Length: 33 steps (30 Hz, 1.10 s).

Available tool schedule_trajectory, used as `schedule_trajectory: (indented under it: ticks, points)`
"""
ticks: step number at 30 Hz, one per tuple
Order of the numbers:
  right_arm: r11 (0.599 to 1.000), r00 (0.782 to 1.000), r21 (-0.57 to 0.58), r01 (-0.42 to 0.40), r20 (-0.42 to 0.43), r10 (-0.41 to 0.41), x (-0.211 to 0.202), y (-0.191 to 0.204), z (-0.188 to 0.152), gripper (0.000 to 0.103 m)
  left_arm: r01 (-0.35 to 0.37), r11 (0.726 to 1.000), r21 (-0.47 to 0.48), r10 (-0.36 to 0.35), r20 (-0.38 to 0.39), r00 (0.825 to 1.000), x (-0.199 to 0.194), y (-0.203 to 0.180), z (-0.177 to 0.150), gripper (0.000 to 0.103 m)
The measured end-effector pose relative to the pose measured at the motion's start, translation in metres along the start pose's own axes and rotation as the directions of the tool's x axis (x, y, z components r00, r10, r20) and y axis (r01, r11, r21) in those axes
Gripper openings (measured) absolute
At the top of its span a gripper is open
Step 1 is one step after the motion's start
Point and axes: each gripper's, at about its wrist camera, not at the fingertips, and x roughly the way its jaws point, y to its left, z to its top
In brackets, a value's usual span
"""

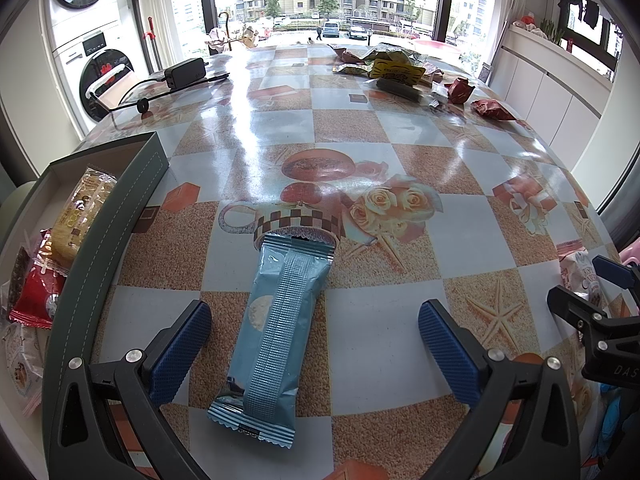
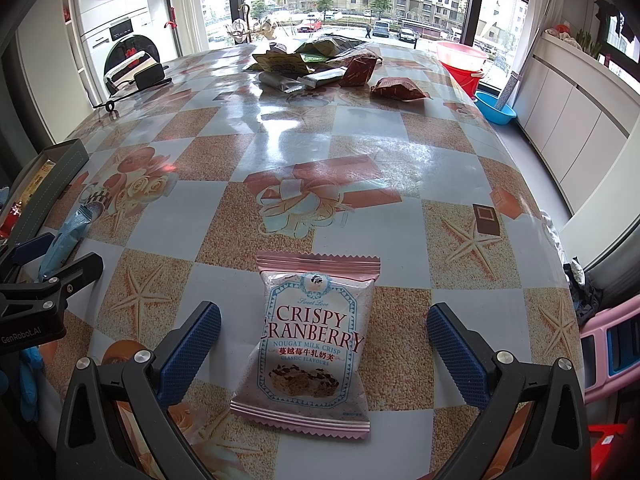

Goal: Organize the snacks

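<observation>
The left claw (image 1: pixel 315 344) is gaping wide at the bottom of its frame, gripping nothing, and a blue snack bar (image 1: pixel 276 332) is lying flat on the counter (image 1: pixel 280 128) between its fingers, touching neither. The bar's long axis is running from lower centre up toward mid-frame, tilting slightly right. The right claw (image 2: pixel 323 346) is likewise standing wide open and empty, with a pink cranberry nougat packet (image 2: pixel 312 344) lying flat between its fingers, print upright, long axis pointing up the frame. A grey box (image 1: pixel 100 240) holding snacks is sitting at left; more wrappers (image 2: pixel 320 68) are lying at upper centre.
</observation>
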Motion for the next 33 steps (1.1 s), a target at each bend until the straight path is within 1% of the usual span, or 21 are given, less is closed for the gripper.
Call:
schedule_trajectory:
  ticks: [27,31,33]
  points:
    - [1.0,1.0,0.0,0.0,-0.003,0.0,0.0003,0.0012,-0.0008,0.103,0.001,1.0,0.0,-0.001,0.0,1.0,0.0005,0.0001,-0.0001,0.103]
    - [0.999,1.0,-0.032,-0.02,-0.021,0.019,-0.0037,0.0025,-0.0023,0.103,0.001,1.0,0.002,-0.001,-0.007,1.0,0.0004,-0.0004,0.0001,0.103]
    - [0.998,0.998,-0.05,-0.031,-0.064,0.028,-0.0034,0.004,0.0003,0.103,0.006,1.0,0.008,-0.006,-0.019,1.0,-0.0009,-0.0009,0.0013,0.103]
